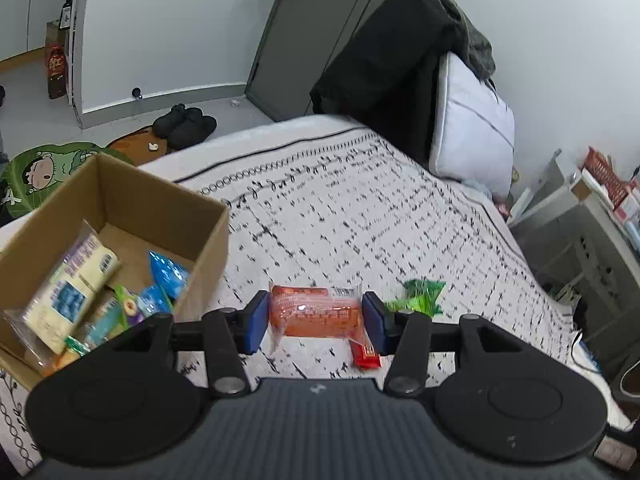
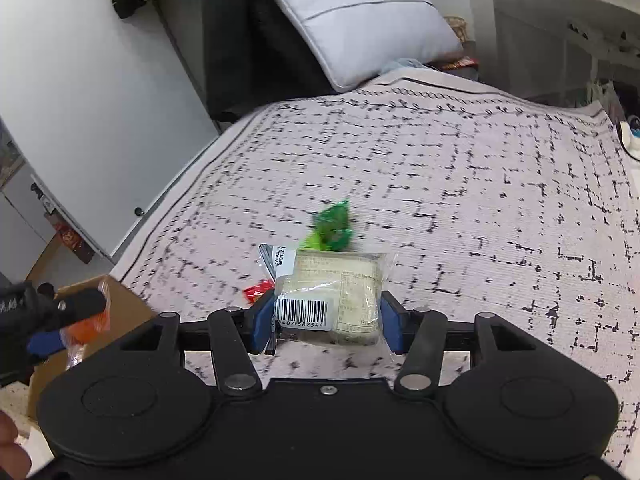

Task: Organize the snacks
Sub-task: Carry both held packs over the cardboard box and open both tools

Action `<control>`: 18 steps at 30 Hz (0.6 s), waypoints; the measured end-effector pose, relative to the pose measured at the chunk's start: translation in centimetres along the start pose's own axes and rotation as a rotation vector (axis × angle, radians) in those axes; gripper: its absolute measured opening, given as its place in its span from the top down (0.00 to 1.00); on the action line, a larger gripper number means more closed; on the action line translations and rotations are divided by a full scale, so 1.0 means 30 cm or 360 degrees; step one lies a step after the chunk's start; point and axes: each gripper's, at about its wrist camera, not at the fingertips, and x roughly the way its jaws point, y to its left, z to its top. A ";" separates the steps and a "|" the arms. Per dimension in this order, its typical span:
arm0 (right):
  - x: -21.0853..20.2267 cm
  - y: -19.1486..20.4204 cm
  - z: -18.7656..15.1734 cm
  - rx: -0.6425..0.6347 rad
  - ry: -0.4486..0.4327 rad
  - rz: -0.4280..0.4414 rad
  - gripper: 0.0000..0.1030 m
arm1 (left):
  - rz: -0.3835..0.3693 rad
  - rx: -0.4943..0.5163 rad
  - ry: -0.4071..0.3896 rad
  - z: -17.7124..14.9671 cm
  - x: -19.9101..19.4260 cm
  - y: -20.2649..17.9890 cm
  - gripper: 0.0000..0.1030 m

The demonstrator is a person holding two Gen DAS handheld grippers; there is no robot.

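White bedspread [image 1: 360,216] with a broken black grid pattern covers the bed, a grey pillow [image 2: 364,20] leaning at its head. On the spread's edge stands an open cardboard box [image 1: 168,208], the landmark here, already holding a pale yellow packet with blue print [image 1: 68,292], too blurred to read, and small blue wrappers [image 1: 168,276].

Just right of the box, the left gripper [image 1: 316,322] pinches an orange snack packet [image 1: 316,312] between its blue pads; its lettering is illegible. A small red wrapper [image 1: 366,354] lies on the spread below it, and a green wrapper [image 1: 420,296] further right of the box.

The right gripper [image 2: 326,322] clamps a clear-wrapped beige snack block [image 2: 340,292], further from the box than the orange one. Its white label bears a barcode whose visible digits read 407 582544; the fine print beside it cannot be read.
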 end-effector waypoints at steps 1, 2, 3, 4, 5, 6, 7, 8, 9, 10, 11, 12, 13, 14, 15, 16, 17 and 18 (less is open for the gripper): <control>-0.010 0.019 0.000 -0.0012 -0.0003 0.0008 0.50 | -0.0004 -0.0007 -0.0007 0.010 -0.007 0.008 0.52; -0.019 0.038 0.001 -0.0024 -0.0006 0.0018 0.50 | -0.0006 -0.0012 -0.0014 0.021 -0.014 0.016 0.52; -0.026 0.057 0.004 -0.0033 -0.0008 0.0026 0.50 | -0.0008 -0.0020 -0.0023 0.034 -0.022 0.027 0.52; -0.033 0.078 0.008 -0.0046 -0.0012 0.0033 0.50 | -0.0008 -0.0031 -0.0031 0.045 -0.029 0.038 0.52; -0.041 0.093 0.012 -0.0058 -0.0018 0.0039 0.50 | -0.0006 -0.0042 -0.0040 0.053 -0.036 0.050 0.52; -0.048 0.113 0.016 -0.0073 -0.0026 0.0044 0.50 | -0.0004 -0.0056 -0.0049 0.062 -0.044 0.062 0.52; -0.054 0.132 0.021 -0.0089 -0.0033 0.0050 0.50 | -0.0002 -0.0071 -0.0058 0.071 -0.050 0.076 0.52; -0.059 0.150 0.026 -0.0101 -0.0037 0.0057 0.50 | 0.0001 -0.0085 -0.0064 0.079 -0.054 0.089 0.52; -0.063 0.166 0.031 -0.0111 -0.0039 0.0065 0.50 | 0.0003 -0.0099 -0.0069 0.087 -0.059 0.100 0.52; -0.067 0.182 0.035 -0.0122 -0.0042 0.0071 0.50 | 0.0004 -0.0113 -0.0074 0.094 -0.063 0.111 0.52; -0.071 0.202 0.039 -0.0135 -0.0047 0.0076 0.50 | 0.0005 -0.0120 -0.0081 0.100 -0.067 0.119 0.52; -0.074 0.218 0.043 -0.0147 -0.0051 0.0080 0.50 | 0.0004 -0.0124 -0.0088 0.106 -0.070 0.126 0.52; -0.076 0.233 0.045 -0.0154 -0.0054 0.0085 0.50 | -0.0002 -0.0131 -0.0090 0.112 -0.073 0.133 0.52; -0.079 0.249 0.047 -0.0162 -0.0056 0.0091 0.50 | -0.0010 -0.0142 -0.0088 0.117 -0.074 0.140 0.52; -0.082 0.265 0.049 -0.0170 -0.0059 0.0096 0.50 | -0.0017 -0.0152 -0.0086 0.120 -0.077 0.147 0.52; -0.083 0.280 0.049 -0.0178 -0.0063 0.0100 0.50 | -0.0018 -0.0159 -0.0085 0.124 -0.079 0.155 0.52; -0.084 0.296 0.050 -0.0189 -0.0065 0.0105 0.50 | -0.0019 -0.0170 -0.0087 0.129 -0.081 0.163 0.52; -0.085 0.314 0.051 -0.0201 -0.0067 0.0111 0.50 | -0.0021 -0.0180 -0.0088 0.134 -0.083 0.171 0.52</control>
